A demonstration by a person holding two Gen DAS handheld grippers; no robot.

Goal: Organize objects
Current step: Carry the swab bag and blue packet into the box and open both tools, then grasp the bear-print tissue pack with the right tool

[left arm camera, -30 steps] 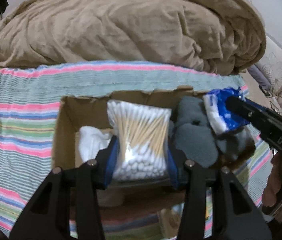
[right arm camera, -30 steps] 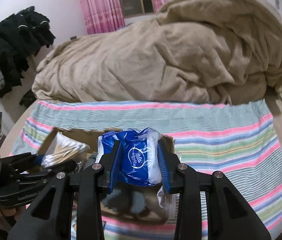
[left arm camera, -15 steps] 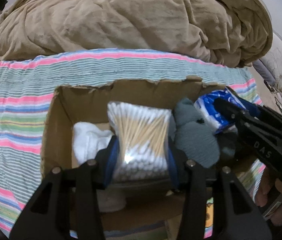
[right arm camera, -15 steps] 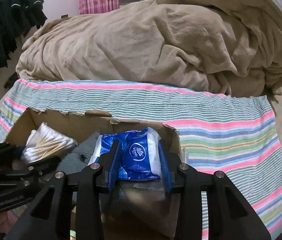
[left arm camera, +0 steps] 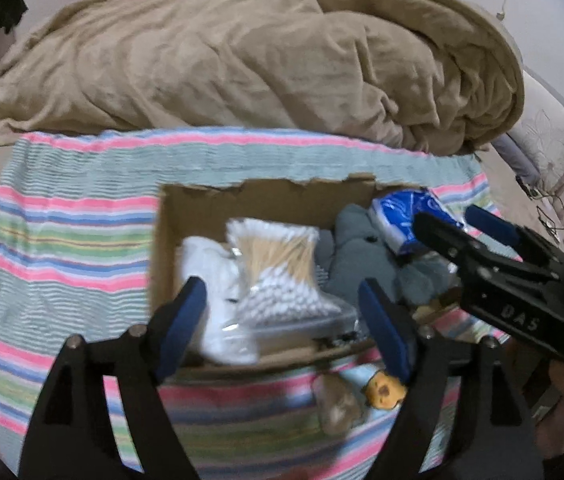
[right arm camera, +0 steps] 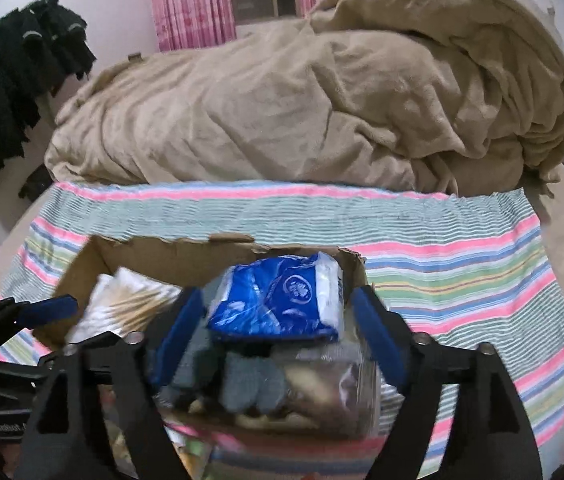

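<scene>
Two black grippers with blue finger pads work over a torn-edged brown cardboard box point(left arm camera: 202, 216) that sits on a striped pink, green and blue cloth point(left arm camera: 62, 240). The left gripper point(left arm camera: 282, 312) has its jaws spread wide and grips nothing; the clear plastic pack of wooden cotton swabs point(left arm camera: 278, 268) lies free inside the box between the pads, touching neither. At about nine o'clock from the swab pack, a white folded cloth point(left arm camera: 210, 276) lies in the box against the left wall. At three o'clock from it is a grey fuzzy fabric item point(left arm camera: 357, 248), and farther toward two o'clock a blue-and-white plastic tissue pack point(left arm camera: 401, 216) rests in the box's far right corner.

The right gripper point(right arm camera: 278, 320) is likewise spread open with nothing held; in its own view the tissue pack point(right arm camera: 278, 300) sits between the pads without touching them, resting on top of the grey fabric point(right arm camera: 250, 376) and a crinkled clear plastic bag point(right arm camera: 333, 380) whose contents are too blurred to tell. In the left wrist view the right gripper point(left arm camera: 461, 232) enters from three o'clock, its fingers point(left arm camera: 441, 232) beside the tissue pack.

At twelve o'clock beyond the cloth, a large rumpled tan blanket point(right arm camera: 301, 100) is heaped up. Pink curtains point(right arm camera: 190, 0) hang behind it, and dark clothes point(right arm camera: 10, 80) hang at ten o'clock in the right wrist view.
</scene>
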